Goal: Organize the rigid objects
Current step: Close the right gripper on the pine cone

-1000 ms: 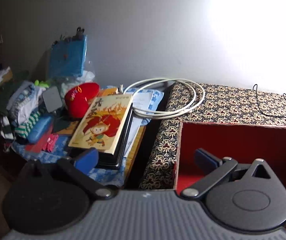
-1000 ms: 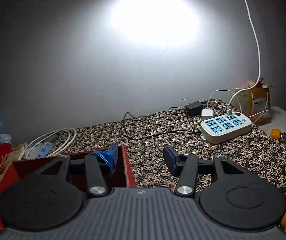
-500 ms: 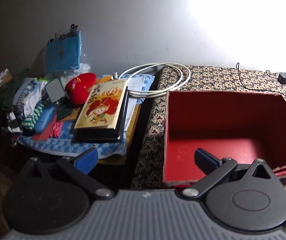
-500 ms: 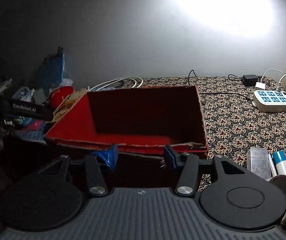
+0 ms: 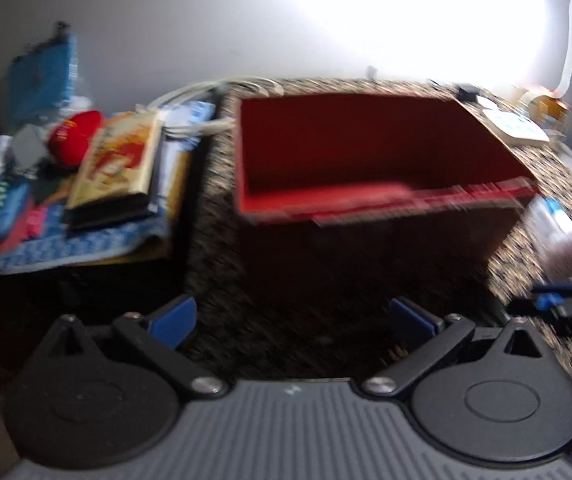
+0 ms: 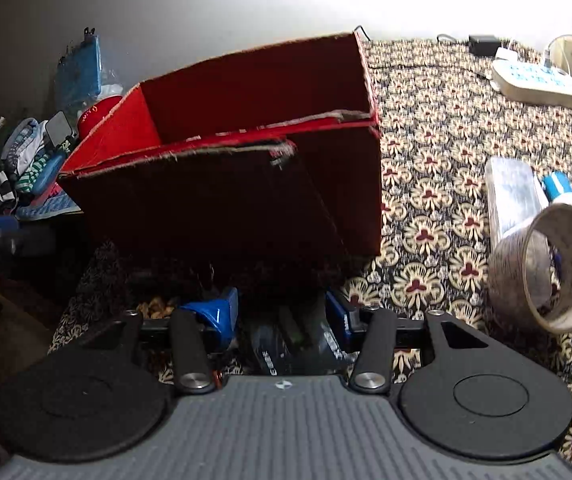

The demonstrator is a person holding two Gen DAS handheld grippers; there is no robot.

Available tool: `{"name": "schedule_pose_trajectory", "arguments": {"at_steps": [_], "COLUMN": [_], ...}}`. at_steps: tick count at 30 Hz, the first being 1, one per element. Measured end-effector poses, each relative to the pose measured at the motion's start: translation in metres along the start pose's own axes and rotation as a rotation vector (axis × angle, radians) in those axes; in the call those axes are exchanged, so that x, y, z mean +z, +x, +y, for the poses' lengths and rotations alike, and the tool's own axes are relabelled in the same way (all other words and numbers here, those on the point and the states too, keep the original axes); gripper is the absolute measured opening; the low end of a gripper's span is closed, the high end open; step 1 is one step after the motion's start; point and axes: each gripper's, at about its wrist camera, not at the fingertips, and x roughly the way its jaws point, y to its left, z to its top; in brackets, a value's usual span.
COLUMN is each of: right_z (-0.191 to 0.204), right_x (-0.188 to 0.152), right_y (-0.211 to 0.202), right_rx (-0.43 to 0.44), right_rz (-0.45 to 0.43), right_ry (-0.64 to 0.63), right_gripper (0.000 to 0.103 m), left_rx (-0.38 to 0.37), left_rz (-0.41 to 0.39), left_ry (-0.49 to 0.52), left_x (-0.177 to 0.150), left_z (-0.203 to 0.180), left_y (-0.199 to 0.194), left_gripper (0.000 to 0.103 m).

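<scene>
A red open-topped cardboard box (image 5: 365, 152) (image 6: 246, 120) stands on the patterned cloth (image 6: 437, 128). My left gripper (image 5: 291, 316) hovers open in front of the box's dark near wall, with nothing between its fingers. My right gripper (image 6: 282, 312) is low over the cloth in front of the box. Its jaws are closing around a dark flat object with pale lettering (image 6: 286, 344) that lies between them. I cannot see the pads pressing on it. The right gripper also shows as a blurred blue-and-black shape (image 5: 565, 308) at the right edge of the left wrist view.
A tape roll (image 6: 545, 268), a clear case (image 6: 513, 196) and a blue-capped tube (image 6: 561, 192) lie right of the box. A white power strip (image 6: 537, 80) sits at the back right. Left of the box are a yellow book (image 5: 122, 160), a red bowl (image 5: 76, 136) and clothes.
Both cameras have tipped downward and pulled back toward the near edge, so the box sits higher in view. The right gripper has come down over the dark object. The left view is motion-blurred.
</scene>
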Motion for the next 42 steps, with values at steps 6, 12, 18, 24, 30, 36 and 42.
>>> {"name": "schedule_pose_trajectory", "arguments": {"at_steps": [6,12,18,24,30,36,42], "right_z": [0.003,0.019,0.030,0.039,0.038,0.039,0.042], "right_x": [-0.002,0.003,0.013,0.013,0.015,0.019,0.038], "right_y": [0.002,0.010,0.031,0.048,0.054,0.043,0.010], "right_rx": [0.098,0.188,0.332,0.335,0.315,0.333,0.343], "right_rz": [0.020,0.027,0.124,0.235,0.257,0.231,0.138], "right_ry": [-0.002,-0.063,-0.043,-0.042,-0.026,-0.065,-0.086], "right_gripper": [0.027,0.022,0.019,0.018,0.012,0.011,0.011], "left_rx": [-0.173,-0.187,-0.205,-0.221,-0.226,-0.233,-0.281], "left_rz": [0.066,0.085,0.108,0.148,0.171,0.140,0.042], "left_ry": [0.067,0.091,0.049,0.050,0.037,0.087,0.132], "left_x": [-0.031,-0.036,-0.036,-0.040,-0.041,-0.039,-0.020], "left_z": [-0.028,-0.043,-0.041,-0.047,-0.047,-0.050,-0.053], "left_y": [0.016,0.036,0.053,0.065,0.076,0.061,0.021], "left_gripper": [0.102,0.102,0.084,0.058,0.032,0.031,0.030]}}
